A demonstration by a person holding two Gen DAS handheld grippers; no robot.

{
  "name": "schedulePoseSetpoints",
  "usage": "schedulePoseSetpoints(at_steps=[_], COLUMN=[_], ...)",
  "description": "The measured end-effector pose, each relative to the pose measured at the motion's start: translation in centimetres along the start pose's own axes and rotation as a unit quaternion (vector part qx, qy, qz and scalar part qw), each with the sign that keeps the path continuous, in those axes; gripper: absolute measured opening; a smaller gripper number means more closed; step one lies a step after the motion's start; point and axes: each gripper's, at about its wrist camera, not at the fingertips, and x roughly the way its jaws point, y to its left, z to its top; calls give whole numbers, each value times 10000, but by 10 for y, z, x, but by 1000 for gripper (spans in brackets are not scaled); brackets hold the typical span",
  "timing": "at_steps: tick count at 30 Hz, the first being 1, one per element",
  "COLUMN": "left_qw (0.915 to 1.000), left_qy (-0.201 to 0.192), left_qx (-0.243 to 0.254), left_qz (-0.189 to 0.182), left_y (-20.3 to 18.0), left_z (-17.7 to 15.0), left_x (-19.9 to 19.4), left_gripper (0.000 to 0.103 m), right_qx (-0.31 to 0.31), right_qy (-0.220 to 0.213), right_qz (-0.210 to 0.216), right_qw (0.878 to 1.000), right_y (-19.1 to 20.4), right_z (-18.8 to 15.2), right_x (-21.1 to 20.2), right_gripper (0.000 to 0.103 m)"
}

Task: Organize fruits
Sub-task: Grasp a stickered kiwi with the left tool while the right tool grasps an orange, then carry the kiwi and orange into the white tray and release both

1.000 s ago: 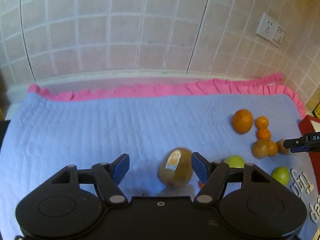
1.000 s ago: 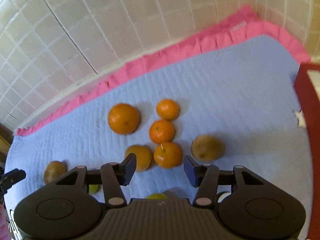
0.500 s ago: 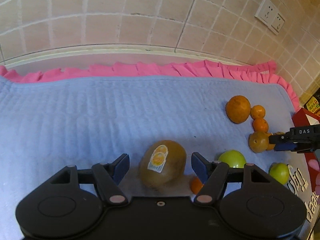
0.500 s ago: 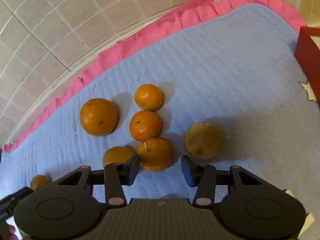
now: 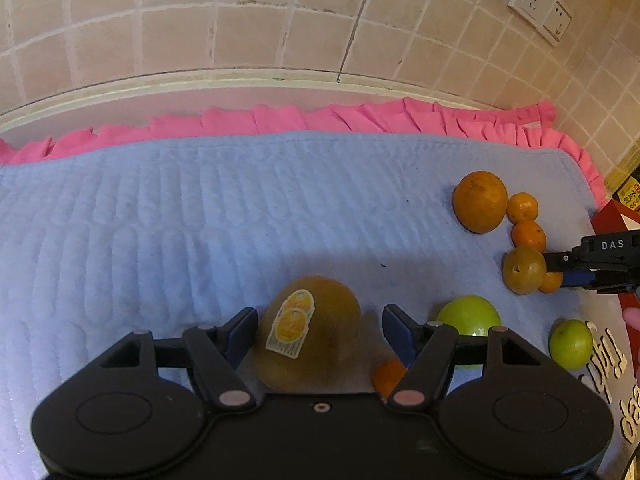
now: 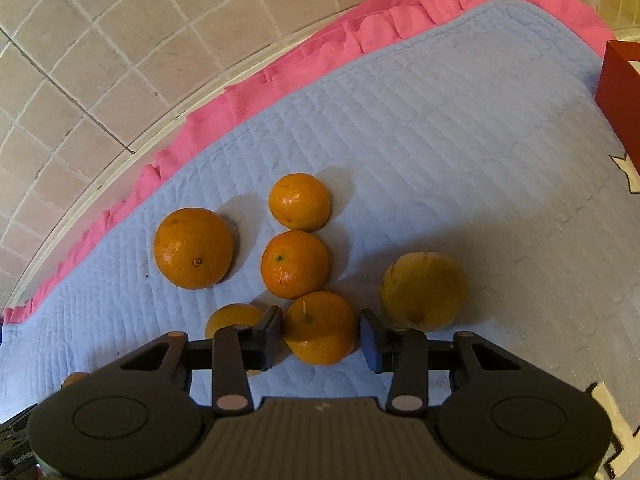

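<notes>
A brown kiwi with a yellow sticker lies on the blue quilted blanket. My left gripper stands open around it, with a gap showing at the right pad. In the right wrist view, my right gripper is closing on a small stemmed tangerine, and both pads touch its sides. Beyond it lie two more tangerines, a big orange and a yellowish fruit. The left wrist view also shows the right gripper by that cluster.
Two green fruits and a small orange lie right of the left gripper. Another orange fruit sits behind the right gripper's left finger. A red box stands at the right edge. The tiled wall runs behind the pink frill.
The left gripper came down over the kiwi, which now sits between its fingers. The right gripper sank toward the stemmed tangerine and its jaws narrowed onto it.
</notes>
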Motion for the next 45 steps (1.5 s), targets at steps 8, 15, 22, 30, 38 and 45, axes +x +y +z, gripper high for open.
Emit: schedulePoseSetpoints(at_steps=[8,15,22,30,38,45], left_qw=[9997,9993,9983,9901,9722,9464], left_qy=[-45,-164,-407,-925,-1096,-1039], left_qx=[30,56,328,1013,1745,2460], left_qz=[252,325,257,-282,-1113,-1816], left_y=[-1,-13,-43,-120,-221,-331], left_z=[-3,-9,-10,20,52,71], left_x=[2,-15,-43,-68,-68,-43], left_gripper=[67,65,64,64,64,64], right_qx=[100,174,149,-278,-114,568], right_qy=[-102,-390,-699,-1330,-1813,-2095], right_qz=[163,346,397,-61,-519,-1061], right_qw=[9998,9985,9967,9907,9820,9704], right_y=[-7,-19,-35,-49,-100,-187], right_z=[-6,-11,-19,-20,-19,-22], right_x=[-15,-46,-84,-149,-216,-258], right_gripper=[42,42,42,42,42,43])
